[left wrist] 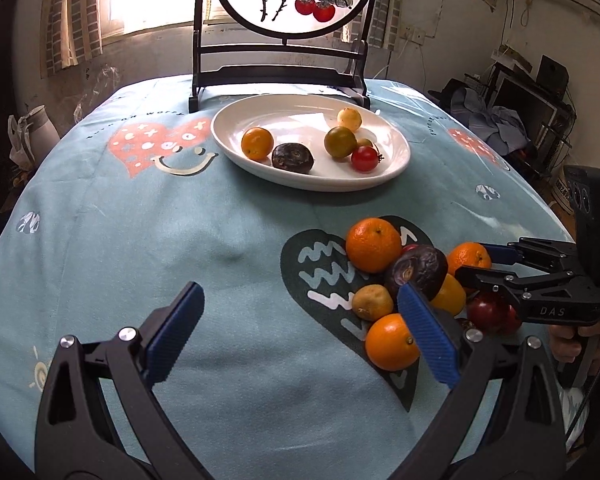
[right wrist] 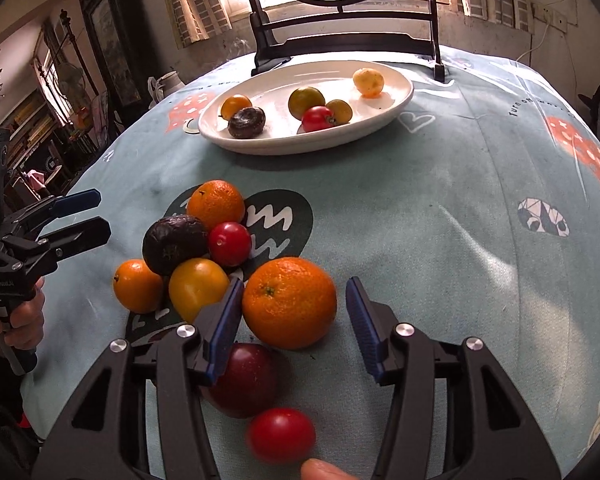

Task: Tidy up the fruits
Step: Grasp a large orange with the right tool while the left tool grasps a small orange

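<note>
straddling the large round orange mandarin, the right hand-held gripper is spread wide, blue ribbed pads either side of it, holding nothing yet. its left pad looks just beside or touching the peel; the right pad is clearly apart.

left hand-held gripper is also wide open and empty, hanging over bare teal printed tablecloth on the surface, left of the loose pile.

the pile sits near, on the dark heart print: another orange mandarin, a wrinkled dark purple passion fruit, a small red cherry tomato, a yellow-orange tomato, a small orange kumquat-like fruit, a dark red plum under the right gripper's left finger, and a blurred red tomato at the near edge.

the white oval ceramic plate is far centre and already carries six fruits.

handling guess:
- mandarin: light, firm-ish, loose peel with some give. grip across the widest middle, moderate squeeze; ribbed pads should hold.
- it's round, so it may roll or nudge the yellow tomato and plum as the jaws come together.
- tomatoes and plum: smooth, soft-skinned, bruise easily. go gentle on those.

likely step: picking the mandarin for the plate.
</note>
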The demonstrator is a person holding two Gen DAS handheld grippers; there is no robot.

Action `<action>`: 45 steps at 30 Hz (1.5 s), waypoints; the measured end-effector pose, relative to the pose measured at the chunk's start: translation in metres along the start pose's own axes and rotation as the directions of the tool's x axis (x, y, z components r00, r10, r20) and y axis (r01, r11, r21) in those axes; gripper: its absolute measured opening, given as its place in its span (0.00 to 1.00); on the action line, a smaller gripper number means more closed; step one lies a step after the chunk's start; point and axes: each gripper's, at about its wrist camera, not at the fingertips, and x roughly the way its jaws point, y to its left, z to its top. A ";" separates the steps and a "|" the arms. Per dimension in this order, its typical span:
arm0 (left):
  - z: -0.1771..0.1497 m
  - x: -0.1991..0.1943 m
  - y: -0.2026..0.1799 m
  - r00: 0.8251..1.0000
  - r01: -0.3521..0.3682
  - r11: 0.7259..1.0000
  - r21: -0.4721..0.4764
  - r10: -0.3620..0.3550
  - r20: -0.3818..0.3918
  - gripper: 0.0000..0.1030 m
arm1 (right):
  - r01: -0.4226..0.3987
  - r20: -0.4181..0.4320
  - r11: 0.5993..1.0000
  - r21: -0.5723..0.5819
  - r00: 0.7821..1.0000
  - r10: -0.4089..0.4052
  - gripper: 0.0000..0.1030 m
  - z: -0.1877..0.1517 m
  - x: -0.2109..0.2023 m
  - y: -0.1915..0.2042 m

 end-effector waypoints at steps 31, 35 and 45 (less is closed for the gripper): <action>-0.028 0.021 -0.053 0.981 0.150 0.964 0.221 -0.118 -0.152 0.46 | 0.011 0.013 0.992 0.127 1.000 -0.013 0.44 0.000 -0.007 -0.020; -0.029 0.026 -0.053 0.979 0.146 0.967 0.209 -0.111 -0.169 0.40 | 0.013 0.013 0.992 0.124 1.000 -0.015 0.44 0.000 -0.007 -0.020; -0.029 0.027 -0.053 0.980 0.146 0.967 0.207 -0.112 -0.167 0.37 | 0.019 0.013 0.993 0.116 1.000 -0.020 0.44 0.000 -0.008 -0.019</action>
